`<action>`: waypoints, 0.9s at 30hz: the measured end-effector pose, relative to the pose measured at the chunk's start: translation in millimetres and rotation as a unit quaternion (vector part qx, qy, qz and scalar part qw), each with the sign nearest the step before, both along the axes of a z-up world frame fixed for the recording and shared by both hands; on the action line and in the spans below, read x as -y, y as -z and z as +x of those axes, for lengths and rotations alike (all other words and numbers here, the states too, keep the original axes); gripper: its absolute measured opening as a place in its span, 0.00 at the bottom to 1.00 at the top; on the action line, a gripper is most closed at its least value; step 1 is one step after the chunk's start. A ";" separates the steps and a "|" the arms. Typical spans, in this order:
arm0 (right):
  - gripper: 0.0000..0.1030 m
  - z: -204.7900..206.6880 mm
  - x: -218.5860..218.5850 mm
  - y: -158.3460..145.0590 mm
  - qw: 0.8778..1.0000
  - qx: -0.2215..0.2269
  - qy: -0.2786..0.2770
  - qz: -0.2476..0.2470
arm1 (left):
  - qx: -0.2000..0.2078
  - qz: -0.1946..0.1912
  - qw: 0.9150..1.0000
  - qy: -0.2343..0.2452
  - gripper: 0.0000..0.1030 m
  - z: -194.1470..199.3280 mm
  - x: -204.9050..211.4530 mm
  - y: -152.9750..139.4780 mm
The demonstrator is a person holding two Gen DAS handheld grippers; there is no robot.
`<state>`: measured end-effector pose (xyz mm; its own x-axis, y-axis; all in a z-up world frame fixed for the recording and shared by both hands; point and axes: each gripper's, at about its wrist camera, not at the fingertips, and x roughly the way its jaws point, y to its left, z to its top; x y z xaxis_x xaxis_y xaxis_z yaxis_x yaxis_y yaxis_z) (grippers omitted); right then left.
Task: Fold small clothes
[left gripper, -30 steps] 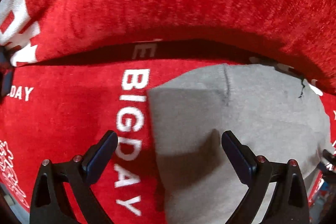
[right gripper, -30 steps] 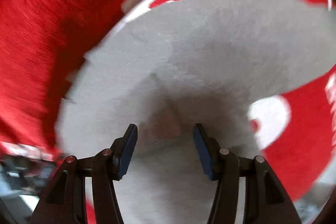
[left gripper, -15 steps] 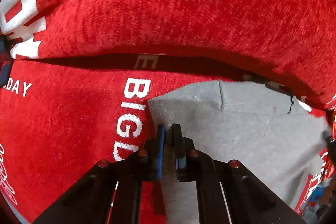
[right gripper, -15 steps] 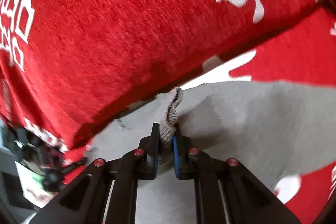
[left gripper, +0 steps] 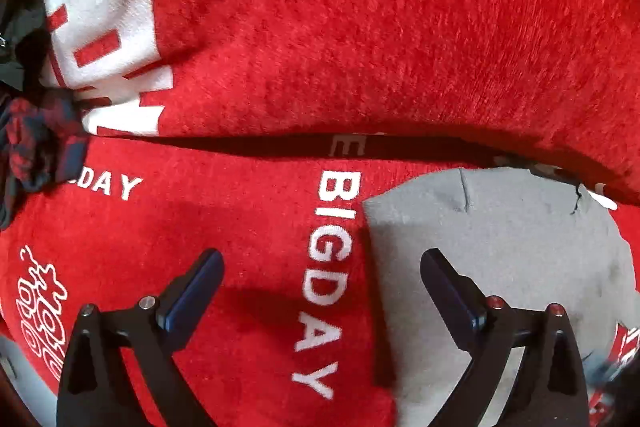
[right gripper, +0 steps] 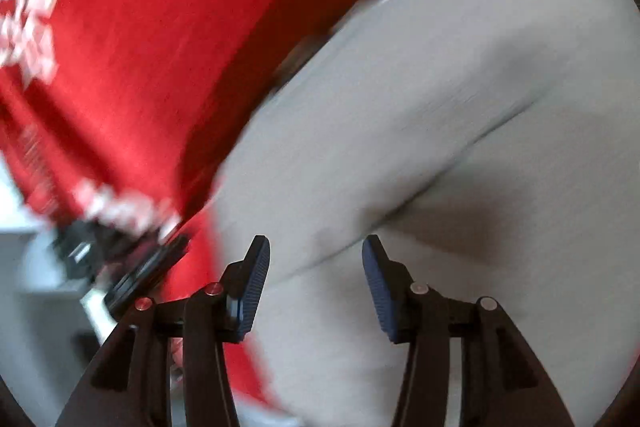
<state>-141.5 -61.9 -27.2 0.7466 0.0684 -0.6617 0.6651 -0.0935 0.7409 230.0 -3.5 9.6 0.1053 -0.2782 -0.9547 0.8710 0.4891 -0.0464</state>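
Observation:
A small grey garment [left gripper: 500, 247] lies flat on a red cover [left gripper: 200, 227] printed with white "BIGDAY" lettering. My left gripper [left gripper: 322, 267] hovers above the garment's left edge with its jaws opening wide. Only its right finger is over the grey cloth, and nothing is pinched between the pads. In the blurred right wrist view the same grey garment [right gripper: 440, 131] fills the right side, with a fold ridge running across it. My right gripper [right gripper: 316, 259] is just above that cloth, jaws opening, pads apart and not pressing on it.
A red back cushion [left gripper: 380, 27] with a white printed panel rises behind the seat, with a dark gap along its base. A dark plaid cloth [left gripper: 36, 143] sits at the far left. Dark blurred objects [right gripper: 120, 259] lie past the cover's edge at the left.
Both grippers closed, the right on a raised tuft of the grey garment, then opened again. The left gripper rose and drew back. The right swung sideways, and the cloth lies down again.

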 end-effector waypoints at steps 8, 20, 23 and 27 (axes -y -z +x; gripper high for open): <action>0.33 114.2 -37.7 47.1 0.999 0.022 -0.016 0.042 | -0.024 0.012 1.000 -0.011 0.96 26.8 -33.0 5.6; 0.07 143.7 -50.3 55.5 0.998 -0.001 -0.051 0.046 | -0.025 0.041 0.999 0.015 0.96 13.3 -41.5 33.4; 0.29 130.4 -51.0 30.5 0.995 -0.036 -0.096 0.021 | -0.010 0.043 0.998 0.039 0.96 -3.6 -31.3 38.1; 0.43 34.3 -22.7 -3.5 0.993 -0.110 -0.019 -0.043 | -0.003 0.053 0.997 0.053 0.96 -23.2 -17.6 46.8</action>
